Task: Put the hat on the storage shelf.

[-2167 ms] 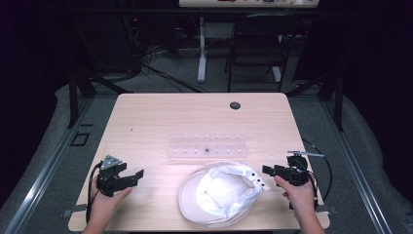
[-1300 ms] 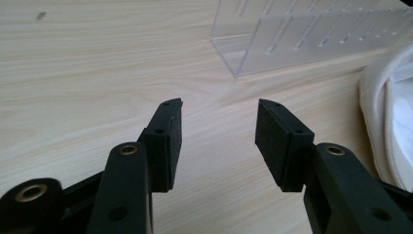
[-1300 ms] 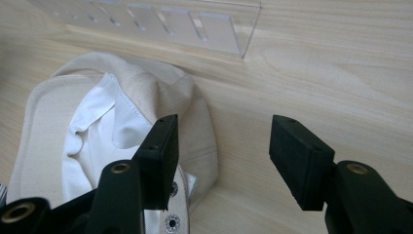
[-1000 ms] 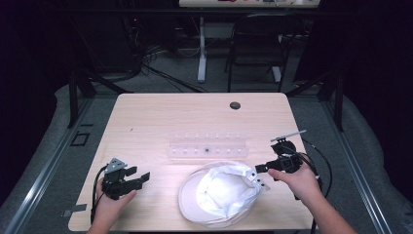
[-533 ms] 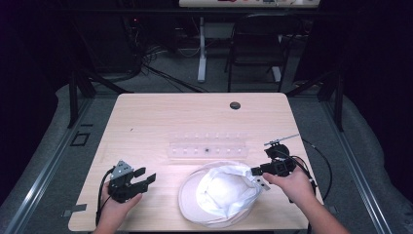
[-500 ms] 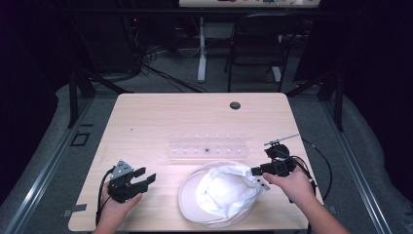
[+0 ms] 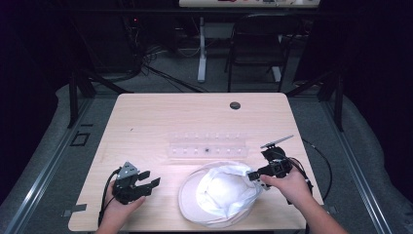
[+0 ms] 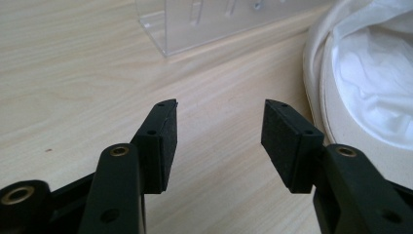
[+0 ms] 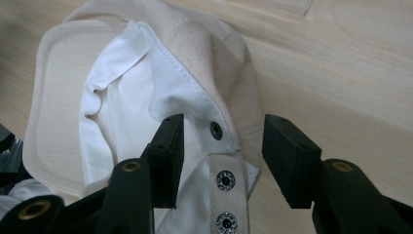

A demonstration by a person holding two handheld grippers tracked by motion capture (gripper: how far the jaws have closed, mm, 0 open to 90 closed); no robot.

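A pale wooden table [image 7: 146,122] is seen from above, with a cream cap [image 7: 219,192] lying upside down near its front edge, its white lining turned up. Behind the cap, a clear plastic rack [image 7: 207,145] lies across the middle of the table, and a small dark round fitting [image 7: 235,105] is set near the far edge.

The left gripper [image 7: 146,183] is held low at the front left, well apart from the cap; its jaws are spread with only bare wood between them. In the left gripper view, the cap's brim [image 8: 321,112] is seen just to the right of the jaws.

The right gripper [image 7: 253,174] is held at the cap's right edge. Its jaws are spread wide on either side of the snap strap [image 9: 226,180] (metal snaps are visible along it) — nothing is pinched, and contact with the fabric cannot be told.
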